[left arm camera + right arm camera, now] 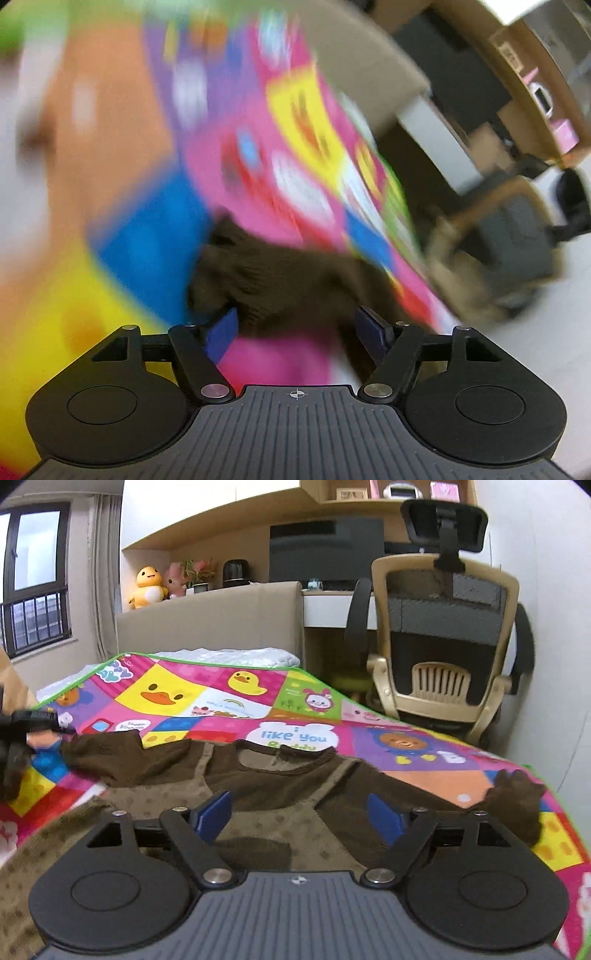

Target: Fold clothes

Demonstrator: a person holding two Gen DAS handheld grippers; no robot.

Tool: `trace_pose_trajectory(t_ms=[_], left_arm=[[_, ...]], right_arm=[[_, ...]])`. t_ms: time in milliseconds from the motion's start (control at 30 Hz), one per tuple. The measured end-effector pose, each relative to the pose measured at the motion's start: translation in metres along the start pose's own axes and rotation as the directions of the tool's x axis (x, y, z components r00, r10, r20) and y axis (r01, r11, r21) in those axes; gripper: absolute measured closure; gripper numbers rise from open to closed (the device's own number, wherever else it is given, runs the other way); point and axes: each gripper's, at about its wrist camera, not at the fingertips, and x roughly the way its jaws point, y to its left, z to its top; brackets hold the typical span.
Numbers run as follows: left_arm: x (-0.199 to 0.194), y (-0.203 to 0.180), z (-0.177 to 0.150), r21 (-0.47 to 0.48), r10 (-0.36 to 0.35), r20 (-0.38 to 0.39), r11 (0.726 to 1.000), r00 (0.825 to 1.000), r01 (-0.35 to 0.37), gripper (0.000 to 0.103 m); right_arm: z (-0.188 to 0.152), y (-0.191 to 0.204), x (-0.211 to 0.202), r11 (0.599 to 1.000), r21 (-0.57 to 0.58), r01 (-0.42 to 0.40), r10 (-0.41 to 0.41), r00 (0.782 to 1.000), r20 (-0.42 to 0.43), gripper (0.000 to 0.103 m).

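1. Left wrist view, badly smeared: the left gripper (297, 325) has its jaws set wide, and a dark brown sleeve (266, 280) bunches up between the blue pads (221, 332). It brushes the left pad, but whether it is pinched I can't tell.
2. Under it runs the mat (166, 229), all pink, blue and yellow blur. At 3 o'clock, a chair (509, 240).
3. Right wrist view, sharp: the right gripper (299, 818) stands wide open, nothing gripped, hovering over the sweater (280, 775).
4. That brown sweater lies flat on the mat (240, 701), collar toward 12 o'clock, one sleeve out to 9 o'clock, the other to 3 o'clock.
5. At 9 o'clock the left gripper (22, 738) sits at the sleeve (103, 757) end.
6. At 1 o'clock, the chair (443, 635); at 11 o'clock, a yellow duck toy (147, 587).
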Motion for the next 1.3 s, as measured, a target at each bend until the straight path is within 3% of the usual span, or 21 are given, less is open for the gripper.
trace_pose_trajectory(t_ms=[67,133,200,267,367,433,500,567,733,867,933,1100,1200,1300], left_arm=[[-0.004,-0.005,0.015,0.058,0.097,0.108,0.993,0.989,-0.103,0.028],[-0.014,-0.004,0.025,0.032,0.089,0.114,0.995,0.99,-0.094,0.024],[-0.029,-0.008,0.02,0.034,0.027,0.071,0.999,0.997,-0.03,0.014],[-0.042,-0.019,0.001,0.109,-0.04,-0.011,0.993,0.999,0.041,0.012],[-0.061,-0.04,-0.037,0.256,-0.12,-0.162,0.954,0.98,0.159,0.01],[-0.075,-0.059,-0.069,0.389,-0.134,-0.243,0.894,0.961,0.223,0.009],[-0.091,-0.079,-0.097,0.516,-0.141,-0.272,0.814,0.952,0.268,0.009],[-0.109,-0.096,-0.123,0.619,-0.154,-0.283,0.725,0.947,0.302,0.008],[-0.153,-0.109,-0.181,0.77,-0.18,-0.324,0.521,0.929,0.369,0.005],[-0.174,-0.105,-0.217,0.823,-0.157,-0.342,0.426,0.926,0.376,0.005],[-0.186,-0.101,-0.229,0.831,-0.154,-0.357,0.399,0.922,0.388,0.005],[-0.203,-0.095,-0.246,0.845,-0.139,-0.369,0.363,0.919,0.394,0.005],[-0.201,-0.093,-0.253,0.856,-0.111,-0.357,0.359,0.928,0.372,0.005],[-0.194,-0.092,-0.259,0.876,-0.074,-0.329,0.349,0.941,0.333,0.005]], right_arm=[[-0.005,-0.012,-0.008,0.999,-0.002,0.037,-0.037,0.999,-0.002,0.019],[-0.01,-0.031,-0.014,0.994,0.048,0.101,-0.101,0.995,-0.014,0.019],[-0.018,-0.049,-0.024,0.98,0.115,0.161,-0.158,0.987,-0.031,0.019],[-0.028,-0.048,-0.039,0.981,0.064,0.185,-0.182,0.982,-0.054,0.019],[-0.044,-0.038,-0.061,0.978,-0.057,0.203,-0.207,0.975,-0.086,0.019],[-0.055,-0.017,-0.079,0.965,-0.192,0.177,-0.198,0.975,-0.096,0.018],[-0.064,0.003,-0.101,0.947,-0.29,0.14,-0.173,0.981,-0.092,0.018],[-0.075,0.015,-0.124,0.946,-0.309,0.099,-0.135,0.986,-0.096,0.015],[-0.105,0.04,-0.152,0.961,-0.276,-0.005,-0.039,0.987,-0.154,0.013],[-0.12,0.081,-0.149,0.938,-0.314,-0.149,0.089,0.977,-0.195,0.012],[-0.125,0.102,-0.141,0.91,-0.359,-0.207,0.13,0.965,-0.226,0.01],[-0.123,0.123,-0.108,0.887,-0.419,-0.194,0.093,0.964,-0.25,0.005],[-0.107,0.122,-0.102,0.914,-0.405,0.003,-0.046,0.994,-0.096,0.01],[-0.088,0.111,-0.117,0.947,-0.312,0.083,-0.074,0.996,0.04,0.01]])
